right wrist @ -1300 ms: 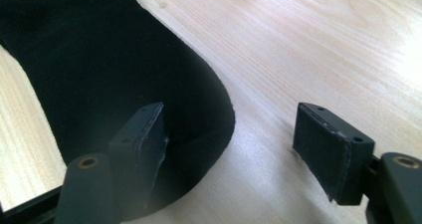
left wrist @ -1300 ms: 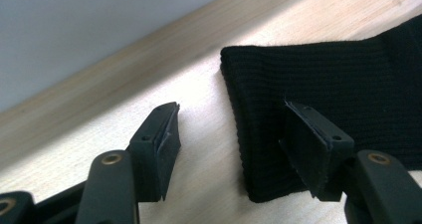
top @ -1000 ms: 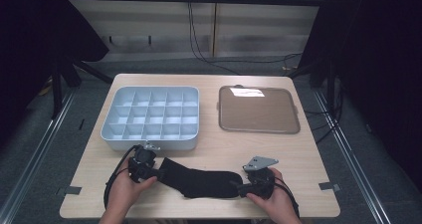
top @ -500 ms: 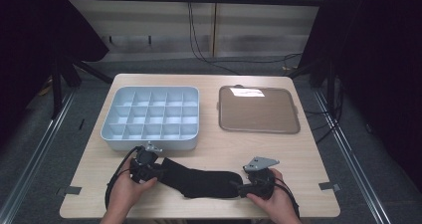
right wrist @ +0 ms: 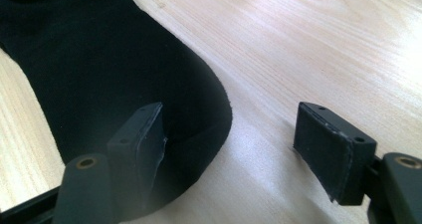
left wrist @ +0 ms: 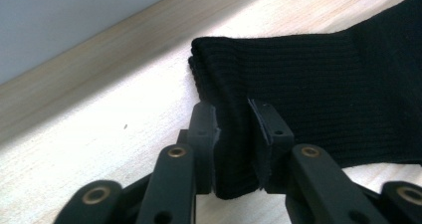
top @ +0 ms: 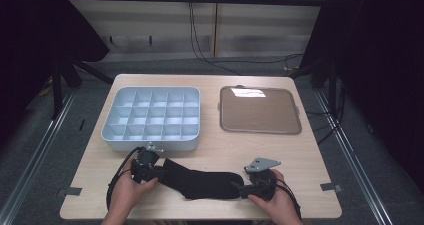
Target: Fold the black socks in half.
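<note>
A black ribbed sock (top: 200,181) lies flat along the near edge of the wooden table (top: 220,147). My left gripper (top: 156,169) is at its cuff end; in the left gripper view its jaws pinch the sock's cuff (left wrist: 298,84) between the pads (left wrist: 206,134). My right gripper (top: 243,189) is at the toe end. In the right gripper view its jaws stand wide apart, the left one over the sock's rounded toe (right wrist: 99,74), the right one over bare wood, my right gripper (right wrist: 234,134) holding nothing.
A pale blue tray (top: 152,141) with several square compartments sits just beyond the left hand. A brown flat tray (top: 260,110) with a grey rim lies at the back right. Bare wood lies between the sock and both trays.
</note>
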The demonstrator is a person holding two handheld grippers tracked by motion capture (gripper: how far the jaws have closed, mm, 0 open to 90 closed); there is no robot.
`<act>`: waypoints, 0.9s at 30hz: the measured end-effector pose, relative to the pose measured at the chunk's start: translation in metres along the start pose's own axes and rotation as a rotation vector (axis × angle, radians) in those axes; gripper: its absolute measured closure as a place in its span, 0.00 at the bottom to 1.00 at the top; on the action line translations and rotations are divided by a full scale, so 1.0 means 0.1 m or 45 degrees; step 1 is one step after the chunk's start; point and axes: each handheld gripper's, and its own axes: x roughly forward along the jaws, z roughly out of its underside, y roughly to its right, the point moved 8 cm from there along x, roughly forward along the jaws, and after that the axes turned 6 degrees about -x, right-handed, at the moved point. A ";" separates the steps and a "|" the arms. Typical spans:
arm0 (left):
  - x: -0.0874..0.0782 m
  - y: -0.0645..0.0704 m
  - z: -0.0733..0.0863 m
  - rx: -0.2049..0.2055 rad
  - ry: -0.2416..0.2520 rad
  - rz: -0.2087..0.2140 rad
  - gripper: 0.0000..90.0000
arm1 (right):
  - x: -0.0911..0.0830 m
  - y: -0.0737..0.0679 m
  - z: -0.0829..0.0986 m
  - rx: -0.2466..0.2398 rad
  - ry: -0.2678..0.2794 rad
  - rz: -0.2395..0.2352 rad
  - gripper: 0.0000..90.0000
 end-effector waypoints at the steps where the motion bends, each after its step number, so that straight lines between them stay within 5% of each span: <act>1: 0.00 0.01 0.00 -0.010 -0.006 -0.001 0.83 | 0.00 0.00 0.00 -0.001 0.002 -0.001 0.31; 14: -0.07 0.04 -0.04 0.008 -0.042 -0.010 0.85 | 0.01 0.00 -0.01 -0.011 0.005 -0.004 0.31; 27: -0.19 0.05 -0.10 0.008 -0.001 0.021 0.85 | -0.05 0.01 -0.08 -0.035 -0.004 -0.009 0.38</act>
